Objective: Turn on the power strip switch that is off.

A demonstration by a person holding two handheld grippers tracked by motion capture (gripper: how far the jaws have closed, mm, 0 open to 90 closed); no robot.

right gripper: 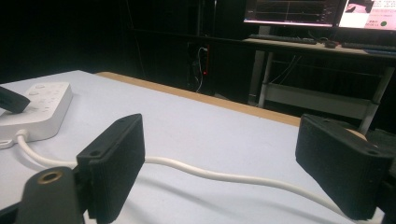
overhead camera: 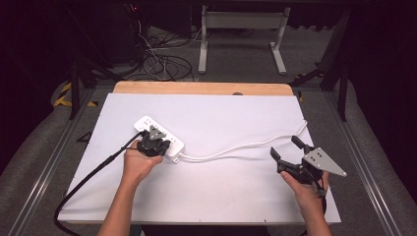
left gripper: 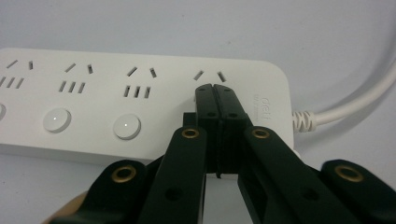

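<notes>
A white power strip point(overhead camera: 145, 123) with several sockets and round buttons point(left gripper: 127, 126) lies on the left half of the white table point(overhead camera: 221, 196). My left gripper point(overhead camera: 155, 140) points down at it. Its jaws are shut together, and the left gripper point(left gripper: 216, 88) has its tips on the strip's top just below the socket point(left gripper: 210, 75) nearest the cable end. Nothing is held between them. The strip's white cable point(overhead camera: 231, 150) snakes right across the table. My right gripper point(overhead camera: 286, 147) hovers open at the right, and in the right gripper view the cable point(right gripper: 219, 176) lies on the table between its wide-apart jaws.
The table's wooden far edge point(overhead camera: 201, 88) runs along the back. Behind it are a white desk frame point(overhead camera: 241, 34) and loose cables on the floor point(overhead camera: 162, 64). A black cable point(overhead camera: 93, 172) trails from my left gripper off the front left. Monitors point(right gripper: 294, 11) glow beyond the table.
</notes>
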